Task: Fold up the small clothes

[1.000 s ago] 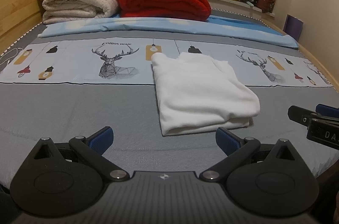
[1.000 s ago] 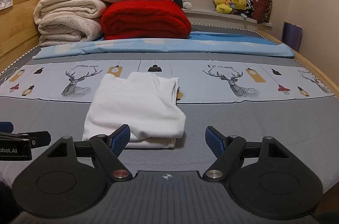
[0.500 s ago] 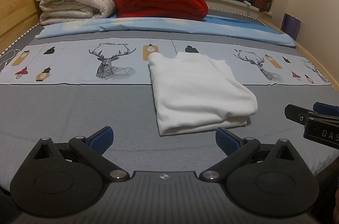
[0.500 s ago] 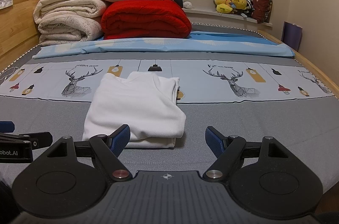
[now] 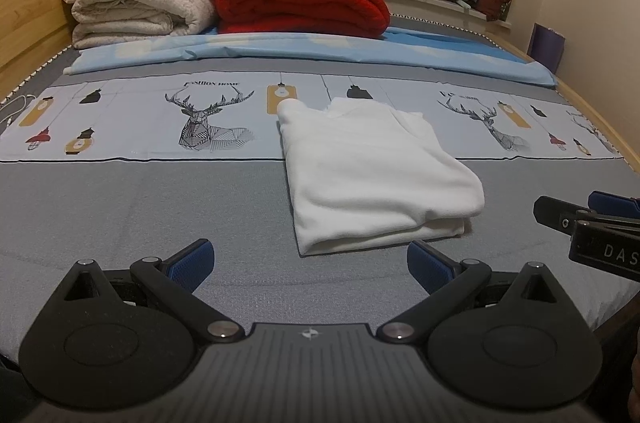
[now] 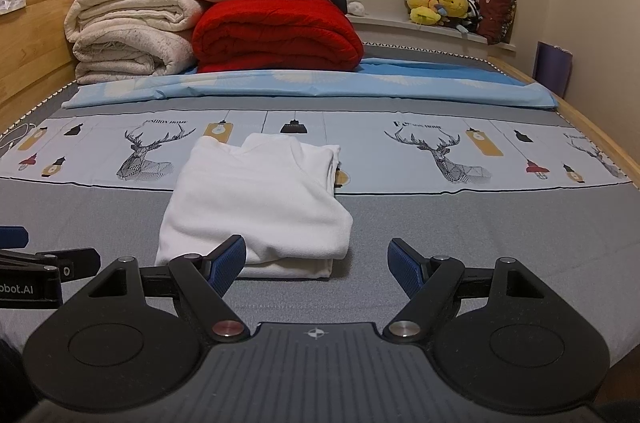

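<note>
- The small white knit garment lies folded into a compact, layered rectangle on the grey bedspread; its far end overlaps the pale blue deer-print band.
- I judge the folding all but finished: edges stacked, neckline tucked at the far end, though the near corner bulges a little and may want smoothing.
- My left gripper hovers just short of the garment's near edge, jaws spread wide, holding nothing.
- My right gripper sits likewise, jaws wide and empty; its left blue pad overlaps the garment in view, but I cannot tell whether it touches.
- Beyond: cream rolled blankets beside a red folded quilt.
- What is left, probably, is a tidy-up or the next garment; none shows.
</note>
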